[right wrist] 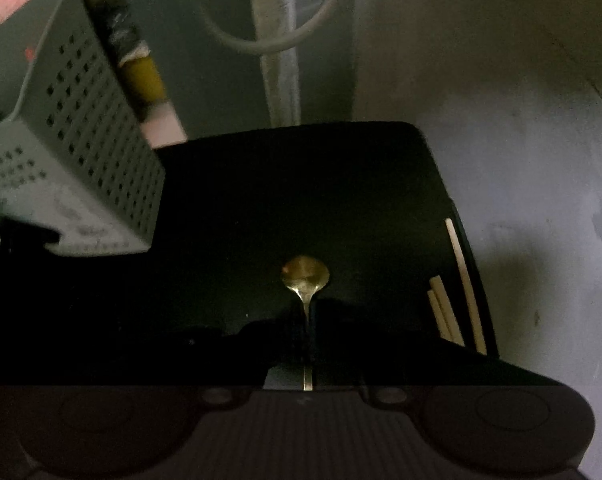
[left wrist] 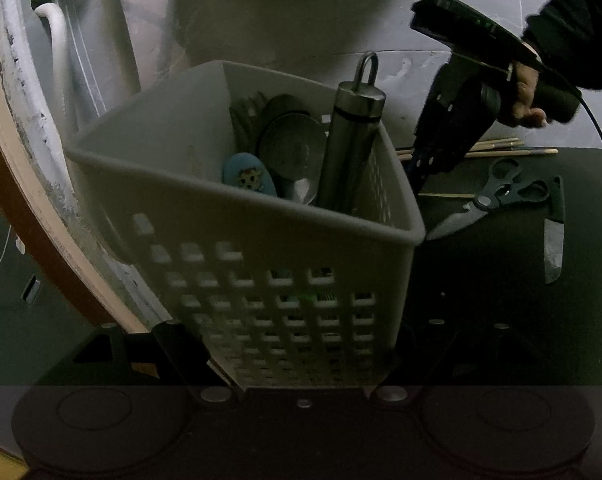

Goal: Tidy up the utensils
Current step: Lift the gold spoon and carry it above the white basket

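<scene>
1. Two handheld tools work over a dark table (right wrist: 301, 200) in dim light, one on each side of a grey perforated utensil basket (left wrist: 261, 280).
2. Left tool (left wrist: 297, 360): its fingers stand part-way apart against the two lower sides of the basket, seemingly gripping it, though the contact is in deep shadow.
3. Inside the basket stand a steel cylinder with a loop (left wrist: 353, 136), several metal spoons (left wrist: 293, 148), dark fork tines and a blue cartoon-printed handle (left wrist: 249, 178).
4. Right tool (right wrist: 309, 344): its fingers are pinched tight on the thin handle of a gold spoon (right wrist: 305, 276), the bowl pointing away from the camera above the table.
5. From the left wrist view, a person's hand (left wrist: 525, 96) in a dark sleeve grips the right tool just beyond the basket.
6. Wooden chopsticks (right wrist: 449, 312) lie near the table's right edge in the right wrist view.
7. Kitchen scissors (left wrist: 497, 196) and a knife (left wrist: 555, 236) lie flat on the table beside the basket, near each other.
</scene>
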Available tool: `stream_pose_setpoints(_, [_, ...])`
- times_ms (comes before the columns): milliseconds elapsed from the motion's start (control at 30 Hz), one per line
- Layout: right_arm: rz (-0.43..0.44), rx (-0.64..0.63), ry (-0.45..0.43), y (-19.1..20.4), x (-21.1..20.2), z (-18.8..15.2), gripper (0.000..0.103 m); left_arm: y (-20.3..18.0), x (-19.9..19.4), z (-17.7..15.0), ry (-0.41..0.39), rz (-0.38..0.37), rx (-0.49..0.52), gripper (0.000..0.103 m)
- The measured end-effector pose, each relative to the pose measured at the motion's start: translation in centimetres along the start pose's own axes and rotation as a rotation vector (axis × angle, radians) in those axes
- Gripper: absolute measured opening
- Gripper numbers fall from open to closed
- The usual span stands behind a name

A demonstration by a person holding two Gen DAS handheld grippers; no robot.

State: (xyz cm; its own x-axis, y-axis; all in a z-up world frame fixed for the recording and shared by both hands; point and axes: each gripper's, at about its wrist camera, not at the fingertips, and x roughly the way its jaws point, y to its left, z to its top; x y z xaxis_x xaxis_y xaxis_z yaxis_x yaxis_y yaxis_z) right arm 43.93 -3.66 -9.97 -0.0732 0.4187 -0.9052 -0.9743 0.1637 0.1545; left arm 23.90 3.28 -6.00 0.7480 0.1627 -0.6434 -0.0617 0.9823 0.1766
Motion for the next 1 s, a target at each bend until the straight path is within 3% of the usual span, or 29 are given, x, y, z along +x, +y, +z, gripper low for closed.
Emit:
stream_pose_setpoints(200, [-0.016,0.142,-0.118,-0.5,-0.7,-2.4,0.002,-0.1,0.0,0.1,0.000,0.002,-0.001,0.084])
stream_pose_setpoints(467, [-0.102,0.262,-0.297,-0.1,-3.1,-5.5,0.002,-0.2,0.1,0.0,-0.004,0.003,0.005,0.084])
stream_pose_setpoints(800, [-0.214,0.393,-0.700,3.9,-9.9,-8.9,0.003,-0.4,0.3,0.1,-0.006,0.005,0.017,0.084])
stream_pose_setpoints(1000, [-0.221,0.453,-0.909,6.3,-13.4,-9.9,0.003,-0.7,0.5,0.3,-0.012,0.004,0.036,0.084])
